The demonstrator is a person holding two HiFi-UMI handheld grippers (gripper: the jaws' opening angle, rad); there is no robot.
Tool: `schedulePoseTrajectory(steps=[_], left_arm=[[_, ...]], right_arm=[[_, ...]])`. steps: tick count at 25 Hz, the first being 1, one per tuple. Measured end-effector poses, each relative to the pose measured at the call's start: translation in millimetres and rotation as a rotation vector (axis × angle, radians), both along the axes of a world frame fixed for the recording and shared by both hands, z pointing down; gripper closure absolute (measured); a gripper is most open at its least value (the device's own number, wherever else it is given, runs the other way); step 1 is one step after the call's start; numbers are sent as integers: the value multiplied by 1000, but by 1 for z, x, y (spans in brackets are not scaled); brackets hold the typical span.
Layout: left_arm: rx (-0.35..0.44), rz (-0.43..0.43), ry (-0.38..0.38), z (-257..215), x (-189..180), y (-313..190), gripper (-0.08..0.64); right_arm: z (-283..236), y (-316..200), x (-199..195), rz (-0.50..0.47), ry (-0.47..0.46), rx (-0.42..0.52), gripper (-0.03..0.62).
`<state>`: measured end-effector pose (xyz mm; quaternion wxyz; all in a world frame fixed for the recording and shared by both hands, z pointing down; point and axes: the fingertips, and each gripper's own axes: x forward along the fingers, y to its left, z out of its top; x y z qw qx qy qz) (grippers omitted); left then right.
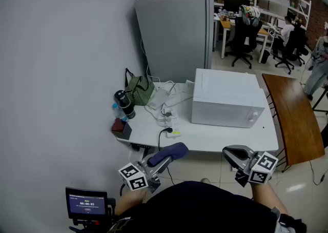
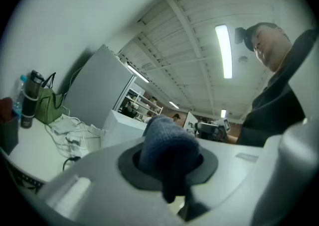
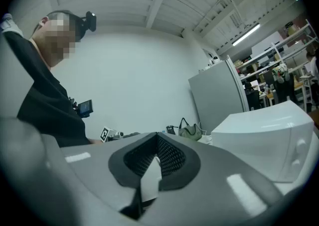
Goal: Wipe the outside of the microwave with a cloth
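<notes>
The white microwave (image 1: 228, 98) stands on the right part of a white table (image 1: 205, 139), door side facing me. Both grippers hang in front of the table's near edge, well short of the microwave. My left gripper (image 1: 170, 154) is shut on a dark blue cloth (image 1: 173, 150); in the left gripper view the cloth (image 2: 167, 145) bulges out between the jaws, with the microwave (image 2: 122, 123) far behind it. My right gripper (image 1: 229, 153) is shut with nothing in it. The right gripper view shows its pads (image 3: 169, 158) closed together and the microwave (image 3: 269, 135) off to the right.
A tall grey fridge (image 1: 177, 32) stands behind the table. The table's left part holds a green bag (image 1: 141, 91), a dark tumbler (image 1: 123, 104), a red box (image 1: 120, 125), and a power strip with cables (image 1: 171, 121). A brown table (image 1: 292, 114) lies to the right, and a small screen (image 1: 86, 206) sits at lower left.
</notes>
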<state>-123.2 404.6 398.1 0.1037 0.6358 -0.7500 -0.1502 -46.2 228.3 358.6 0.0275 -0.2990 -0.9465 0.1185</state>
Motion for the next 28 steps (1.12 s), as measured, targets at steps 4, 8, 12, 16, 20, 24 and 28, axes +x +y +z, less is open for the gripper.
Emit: schedulePoseTrajectory(steps=[4,8,12,16,20,24,28], left_arm=[[-10,-43,1,-6,-59,-74,502],[-31,-58,-40,-8,-130,-135,502],[-75,-85,-34,-9,-207,-162,502],[-77,-80,-37,8,-301,-185,502],[-138,-34,-30,42,-379,-219,502],[-185,4,7,69,-426,-273,502],[-191,-33,73,85,-484,-319,503]], right_arm=[[-7,-74,-57,-40,1,12,588],[-25,-136,-114,-63,-35,32,588],[-23,-166,-156,-30,-14,19,588],[-14,-183,-191,82,53,43,588],[-9,-177,-214,232,118,95,588],[-15,-173,-206,350,194,130,588],[-19,-184,-203,416,237,154,588]])
